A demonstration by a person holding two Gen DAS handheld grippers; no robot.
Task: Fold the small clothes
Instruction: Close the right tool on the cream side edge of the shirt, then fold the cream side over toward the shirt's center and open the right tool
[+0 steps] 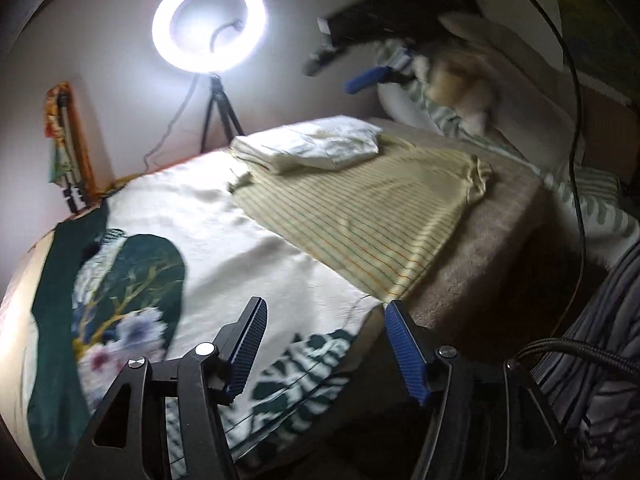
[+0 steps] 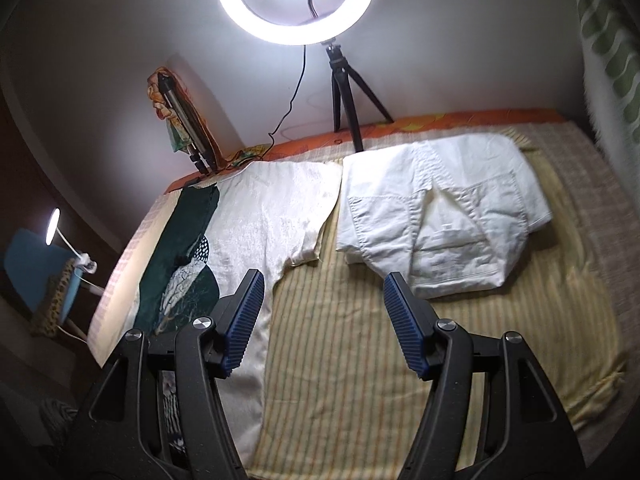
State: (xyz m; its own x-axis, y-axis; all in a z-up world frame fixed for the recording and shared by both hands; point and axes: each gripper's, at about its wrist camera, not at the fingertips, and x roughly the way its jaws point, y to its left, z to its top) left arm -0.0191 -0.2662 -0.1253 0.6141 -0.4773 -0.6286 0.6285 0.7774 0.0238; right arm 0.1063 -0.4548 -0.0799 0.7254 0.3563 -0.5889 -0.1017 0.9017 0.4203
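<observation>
- The left gripper is held with fingers spread, grasping nothing, over the printed white garment.
- That garment is laid left of the folded white shorts.
- The right gripper is likewise released, below the shorts.

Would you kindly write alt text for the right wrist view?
A folded white garment lies on a yellow striped cloth, beside a spread cream garment with a dark green bird print. The open right gripper hovers empty above them, and a lit ring light stands behind.
</observation>
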